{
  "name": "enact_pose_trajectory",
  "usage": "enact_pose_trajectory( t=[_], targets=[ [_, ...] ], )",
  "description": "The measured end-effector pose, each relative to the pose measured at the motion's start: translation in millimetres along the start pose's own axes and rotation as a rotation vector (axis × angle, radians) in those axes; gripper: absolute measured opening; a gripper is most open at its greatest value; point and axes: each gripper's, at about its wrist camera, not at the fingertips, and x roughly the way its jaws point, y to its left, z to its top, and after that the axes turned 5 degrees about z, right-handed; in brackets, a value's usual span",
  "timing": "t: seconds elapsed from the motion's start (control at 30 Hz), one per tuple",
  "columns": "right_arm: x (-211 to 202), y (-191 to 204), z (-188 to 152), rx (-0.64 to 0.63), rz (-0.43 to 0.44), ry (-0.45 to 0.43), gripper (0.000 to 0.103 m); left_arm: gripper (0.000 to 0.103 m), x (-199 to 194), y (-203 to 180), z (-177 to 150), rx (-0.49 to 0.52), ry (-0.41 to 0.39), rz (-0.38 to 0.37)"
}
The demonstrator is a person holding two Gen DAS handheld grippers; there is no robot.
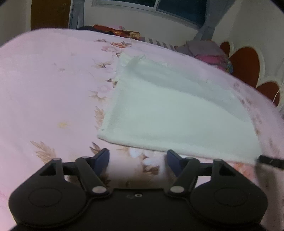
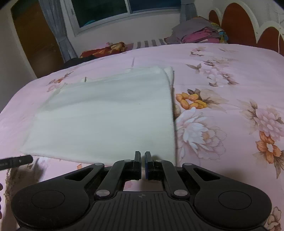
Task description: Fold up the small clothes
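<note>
Bedroom, pink floral bedspread [image 2: 221, 74] covering bed, window [image 2: 110, 10] behind. Right claw [image 2: 142, 156] pinched tight on near edge of white cloth [image 2: 106, 115], close to its near right corner. Left claw [image 1: 137, 156] spread apart, nothing between fingers, hanging just short of cloth's near edge, toward its left corner. White cloth lies folded flat, rectangular, mid-bed. Heap of folded clothes [image 2: 197, 32] at far side, by headboard [image 2: 236, 21]. Red patterned fabric [image 2: 108, 48] near window.

Right gripper [image 2: 142, 156] pinches white cloth [image 2: 106, 115] on floral bedspread [image 2: 230, 88].
</note>
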Motion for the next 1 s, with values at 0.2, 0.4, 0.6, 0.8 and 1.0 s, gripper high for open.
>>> enact_pose_trajectory(
  t=[0.2, 0.4, 0.6, 0.8, 1.0],
  targets=[
    [4.7, 9.4, 1.6, -0.015, 0.01, 0.001, 0.005, 0.053, 4.4, 4.8, 0.0, -0.082, -0.004, -0.032],
    [10.1, 14.8, 9.7, -0.008, 0.036, -0.014, 0.004, 0.053, 12.9, 20.0, 1.4, -0.256, -0.019, -0.123],
    [19.2, 30.2, 22.9, -0.017, 0.085, -0.054, 0.004, 0.053, 30.6, 42.8, -6.8, -0.509, -0.081, -0.263],
    [45.9, 48.0, 46.0, -0.024, 0.136, -0.068, 0.004, 0.053, 46.2, 42.0, 3.6, -0.553, -0.128, -0.294],
    [89.5, 67.6, 75.4, -0.021, 0.179, -0.057, 0.004, 0.053, 62.4, 35.4, 18.4, -0.534, -0.171, -0.291]
  ],
)
